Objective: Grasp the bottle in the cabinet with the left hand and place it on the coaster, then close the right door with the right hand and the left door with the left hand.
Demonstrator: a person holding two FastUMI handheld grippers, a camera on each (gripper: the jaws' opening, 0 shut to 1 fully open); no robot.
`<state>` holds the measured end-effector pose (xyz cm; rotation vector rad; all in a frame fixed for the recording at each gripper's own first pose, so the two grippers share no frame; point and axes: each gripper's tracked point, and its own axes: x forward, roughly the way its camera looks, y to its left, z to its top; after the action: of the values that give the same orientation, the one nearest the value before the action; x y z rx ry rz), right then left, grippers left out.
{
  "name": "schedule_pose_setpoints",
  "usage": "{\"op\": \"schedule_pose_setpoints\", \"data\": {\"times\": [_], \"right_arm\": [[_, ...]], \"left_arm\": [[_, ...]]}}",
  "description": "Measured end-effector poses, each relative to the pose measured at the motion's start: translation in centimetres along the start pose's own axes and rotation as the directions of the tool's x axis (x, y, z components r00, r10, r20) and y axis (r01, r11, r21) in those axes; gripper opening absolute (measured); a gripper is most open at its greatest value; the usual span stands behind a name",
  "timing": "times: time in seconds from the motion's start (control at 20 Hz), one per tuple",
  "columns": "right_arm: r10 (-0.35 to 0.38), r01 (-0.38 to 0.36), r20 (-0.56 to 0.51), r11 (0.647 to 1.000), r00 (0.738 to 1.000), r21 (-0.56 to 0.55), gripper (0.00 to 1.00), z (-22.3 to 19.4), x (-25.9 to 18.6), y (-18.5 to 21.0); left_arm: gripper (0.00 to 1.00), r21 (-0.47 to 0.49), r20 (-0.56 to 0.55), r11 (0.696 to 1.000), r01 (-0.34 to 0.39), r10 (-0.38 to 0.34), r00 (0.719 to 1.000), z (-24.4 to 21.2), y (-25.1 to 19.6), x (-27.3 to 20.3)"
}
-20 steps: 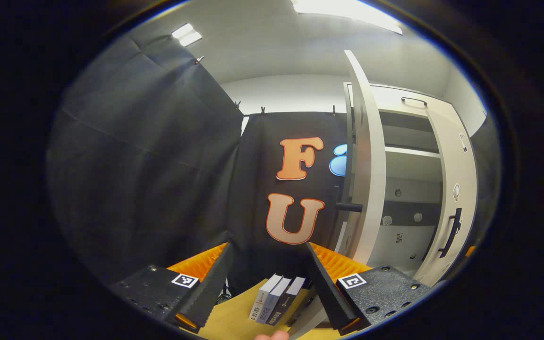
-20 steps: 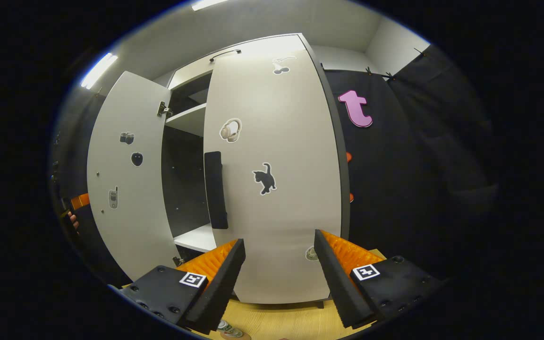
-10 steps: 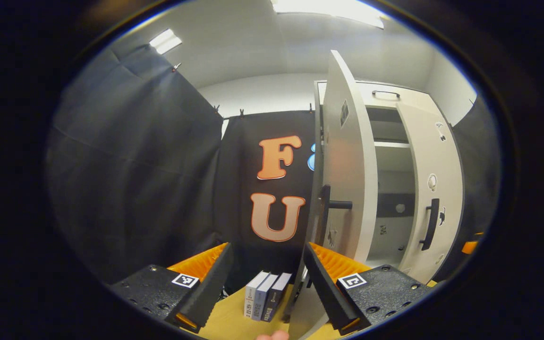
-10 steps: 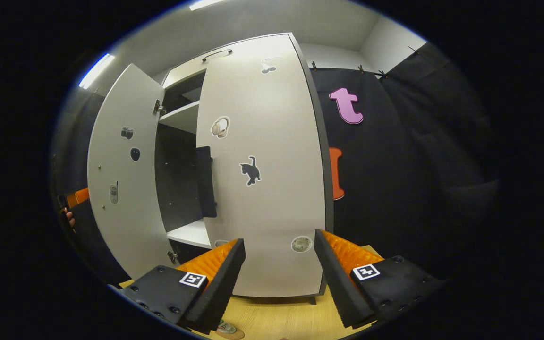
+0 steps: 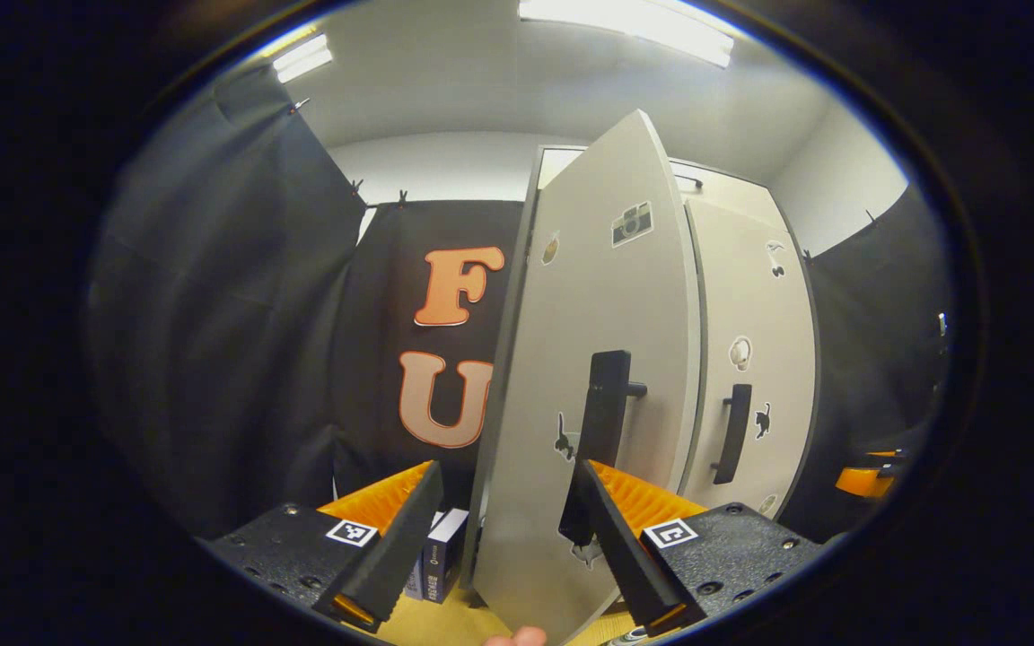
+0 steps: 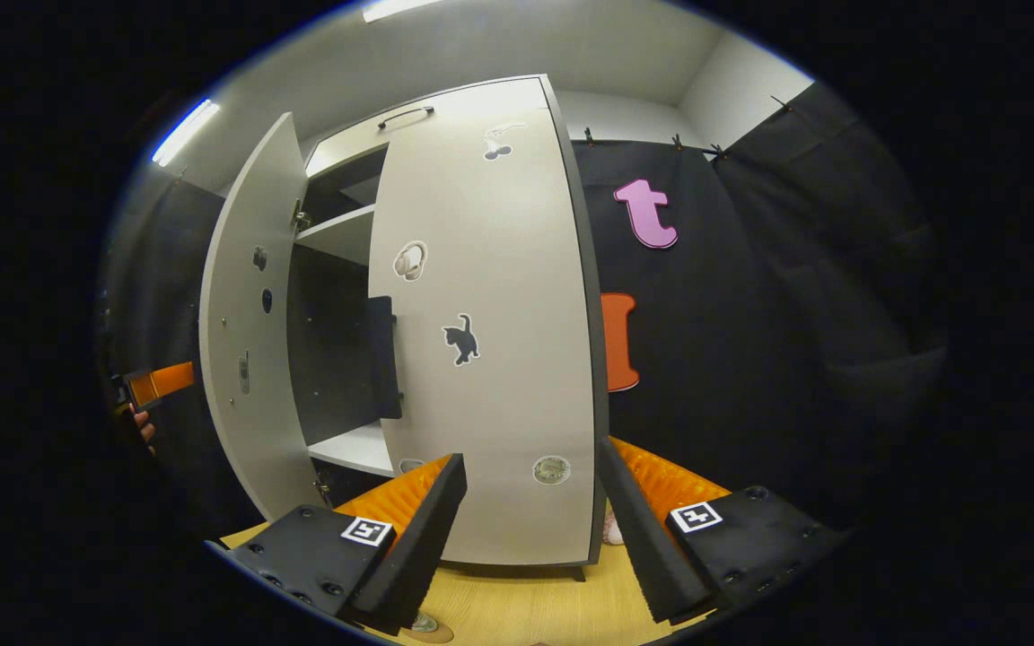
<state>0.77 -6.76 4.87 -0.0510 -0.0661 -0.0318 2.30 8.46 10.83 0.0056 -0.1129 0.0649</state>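
Left gripper (image 5: 503, 529): Its 2 fingers stood wide apart at the bottom of the left gripper view. They held nothing. The edge of the left door sat in the gap between them, but I could not tell if a finger touched it.

Right gripper (image 6: 530, 529): Its 2 fingers were spread apart too, at the bottom of the right gripper view. Nothing was between them but the right door, farther off.

Right door (image 6: 490, 332): It looked shut, or very nearly shut, in the middle of the right gripper view. It had little stickers on it and a dark handle (image 6: 382, 359) at its left edge.

Left door (image 5: 589, 377): It was partly open. In the left gripper view it filled the middle and leaned out toward the camera. In the right gripper view it stood out at the left, with dark shelves showing behind it.

Left door handle (image 5: 605, 422): A dark bar, just above the left gripper's right finger.

Bottle: Only a small round bit showed at the very bottom of the right gripper view, too little to be sure. No bottle showed on the shelves that were in view.

Coaster (image 6: 427, 632): A thin round edge showed at the bottom of the right gripper view, on the wooden table (image 6: 526, 610).

Done, I think: bottle out of the cabinet, right door closed.

Left to do: push the left door all the way shut with the left gripper.
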Motion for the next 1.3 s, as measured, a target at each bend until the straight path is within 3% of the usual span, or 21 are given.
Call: {"op": "schedule_pose_setpoints", "data": {"times": [0.1,0.25,0.3,0.55,0.85,1.1,1.15,1.3], "right_arm": [[-0.014,0.014,0.004,1.0,1.0,0.003,0.97,0.2,-0.4,-0.2],[-0.037,0.037,0.004,0.999,0.999,0.01,0.97,0.2,-1.1,-0.6],[-0.042,0.042,0.006,0.999,0.999,0.01,0.97,0.2,-1.4,-0.7],[-0.047,0.047,-0.002,0.999,0.999,0.019,0.97,0.3,-2.3,-1.2],[-0.07,0.07,-0.003,0.997,0.998,0.023,0.97,0.2,-3.7,-2.1],[-0.099,0.099,-0.005,0.995,0.995,0.031,0.97,0.0,-4.8,-3.3],[-0.104,0.104,-0.007,0.994,0.995,0.032,0.97,-0.1,-5.1,-3.6],[-0.12,0.12,-0.009,0.992,0.993,0.028,0.97,-0.2,-5.9,-4.3]], "left_arm": [[0.98,-0.006,0.01,0.999,0.035,-0.035,0.999,0.1,-2.0,1.1],[0.91,-0.01,-0.006,0.997,0.081,-0.081,0.997,-0.8,-3.9,0.9],[0.94,-0.017,-0.01,0.995,0.095,-0.095,0.995,-1.0,-4.5,1.2],[0.91,-0.051,-0.048,0.989,0.135,-0.138,0.989,-2.9,-6.9,3.3],[0.95,-0.031,-0.077,0.989,0.147,-0.149,0.986,-4.6,-8.5,5.4],[0.91,0.007,-0.074,0.986,0.165,-0.164,0.984,-5.2,-10.2,7.5],[0.98,0.005,-0.078,0.986,0.168,-0.167,0.983,-5.6,-10.6,8.0],[0.94,-0.018,-0.078,0.986,0.168,-0.169,0.983,-6.2,-11.3,9.5]]}}
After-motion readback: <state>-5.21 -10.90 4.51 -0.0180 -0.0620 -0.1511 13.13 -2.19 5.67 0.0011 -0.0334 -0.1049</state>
